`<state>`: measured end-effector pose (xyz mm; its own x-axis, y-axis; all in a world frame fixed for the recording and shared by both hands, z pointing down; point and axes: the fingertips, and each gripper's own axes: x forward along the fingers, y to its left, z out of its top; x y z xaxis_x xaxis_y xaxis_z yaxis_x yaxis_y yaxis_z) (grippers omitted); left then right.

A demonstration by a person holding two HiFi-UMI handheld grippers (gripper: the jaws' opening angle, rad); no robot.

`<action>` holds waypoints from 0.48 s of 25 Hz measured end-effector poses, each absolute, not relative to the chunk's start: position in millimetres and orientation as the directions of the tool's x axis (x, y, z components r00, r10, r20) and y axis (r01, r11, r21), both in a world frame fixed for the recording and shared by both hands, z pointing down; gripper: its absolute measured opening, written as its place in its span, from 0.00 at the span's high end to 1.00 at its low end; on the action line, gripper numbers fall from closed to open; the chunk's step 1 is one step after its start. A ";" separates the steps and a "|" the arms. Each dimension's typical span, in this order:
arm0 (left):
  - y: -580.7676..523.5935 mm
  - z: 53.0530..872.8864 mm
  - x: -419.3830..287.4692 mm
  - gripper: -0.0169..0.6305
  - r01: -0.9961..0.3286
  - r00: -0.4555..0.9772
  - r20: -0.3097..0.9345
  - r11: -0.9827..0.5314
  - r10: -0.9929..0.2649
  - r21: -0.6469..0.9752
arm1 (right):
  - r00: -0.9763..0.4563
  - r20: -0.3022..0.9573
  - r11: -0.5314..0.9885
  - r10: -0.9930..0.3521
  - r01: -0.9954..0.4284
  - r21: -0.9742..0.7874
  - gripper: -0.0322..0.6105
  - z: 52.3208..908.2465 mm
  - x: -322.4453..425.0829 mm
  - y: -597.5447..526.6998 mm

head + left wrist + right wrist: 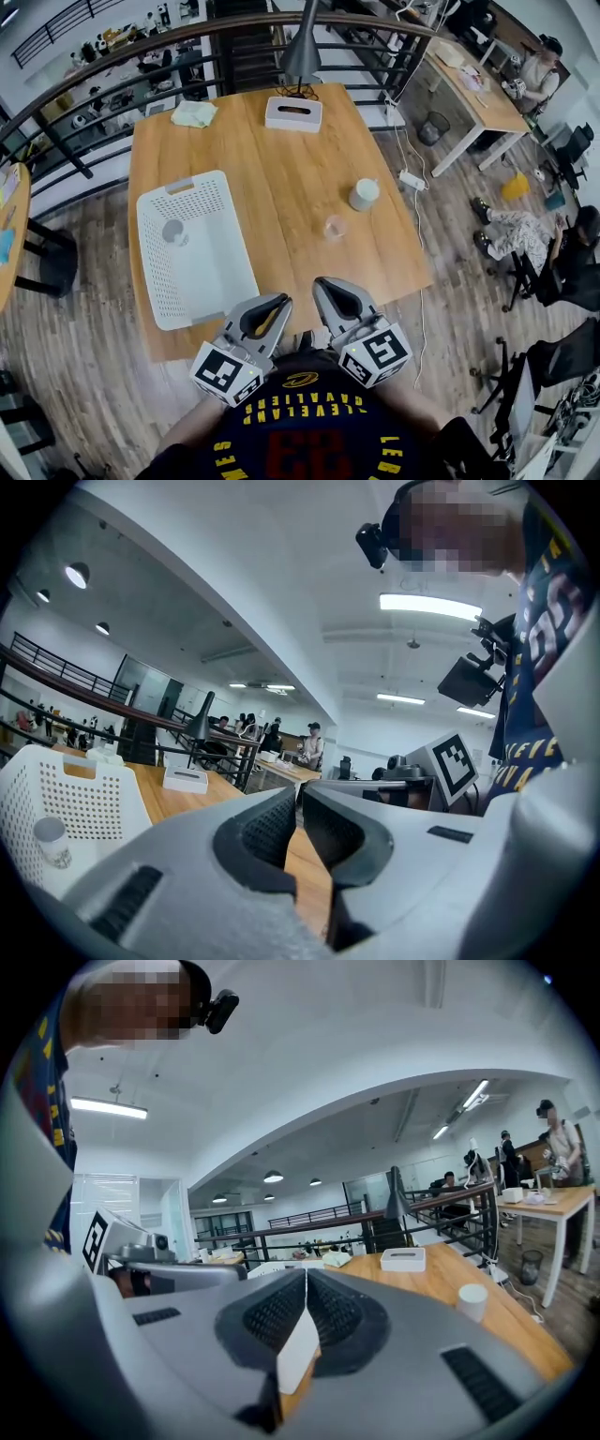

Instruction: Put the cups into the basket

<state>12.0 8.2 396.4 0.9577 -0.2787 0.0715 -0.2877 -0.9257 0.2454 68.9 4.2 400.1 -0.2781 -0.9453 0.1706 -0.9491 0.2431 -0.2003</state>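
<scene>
2 cups, clear cup (335, 226) and white cup (364, 194), stand right of the basket (202, 272). Left gripper (280, 301) and right gripper (322, 284) are both pressed together, empty: spread the jaws before reaching.

The head view looks steeply down from above the near edge of the table (281, 178) and takes in its whole top. Both gripper views sit low at that edge, close behind their own jaws, facing far across it. All three share the white box (403, 1259) and, seemingly, the far railing (56, 667). The left gripper view also catches the basket (84, 799).
</scene>
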 end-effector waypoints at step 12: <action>39.4 437.0 49.0 0.68 -0.170 0.979 0.159 -0.932 -0.124 0.319 | -0.092 0.292 0.020 -0.952 -0.970 -0.241 0.80 440.8 121.2 30.6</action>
